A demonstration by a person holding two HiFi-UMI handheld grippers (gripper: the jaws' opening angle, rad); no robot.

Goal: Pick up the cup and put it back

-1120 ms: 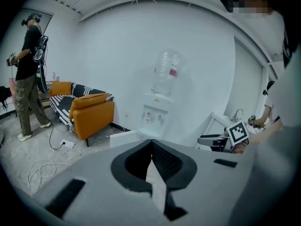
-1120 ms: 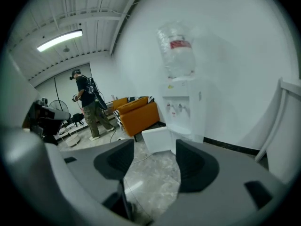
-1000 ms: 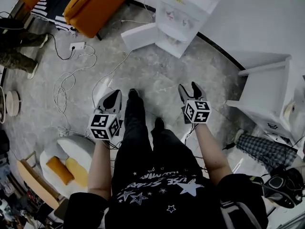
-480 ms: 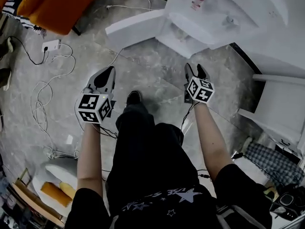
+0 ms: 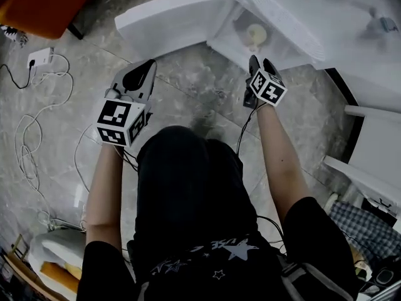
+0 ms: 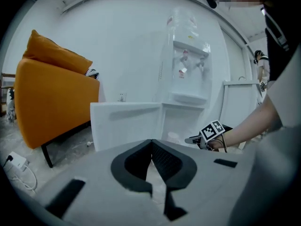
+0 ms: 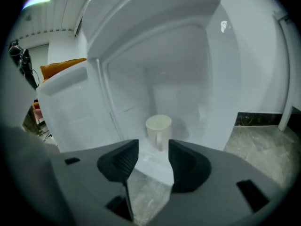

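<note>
A cream mug [image 7: 158,128] with its handle toward me stands upright on the floor of the white dispenser's open lower cabinet [image 7: 141,93]; it also shows in the head view as the mug [image 5: 255,35]. My right gripper [image 7: 154,147] points at it from just outside the cabinet mouth, a short way from the cup. Its jaws are open and have just been closing, with nothing between them. In the head view the right gripper [image 5: 260,61] sits at the cabinet's edge. My left gripper [image 5: 145,68] hovers over the floor to the left, tips together and empty, as the left gripper view shows [image 6: 151,142].
The cabinet door [image 5: 169,21] swings open to the left, between the two grippers. An orange sofa [image 6: 47,98] stands further left. A power strip [image 5: 39,56] and loose white cables [image 5: 31,149] lie on the stone floor. The dispenser's taps [image 6: 190,62] sit above the cabinet.
Both grippers have dropped low and moved forward toward the dispenser. The open cabinet with the mug inside has come into view. The right gripper now sits at the cabinet mouth.
</note>
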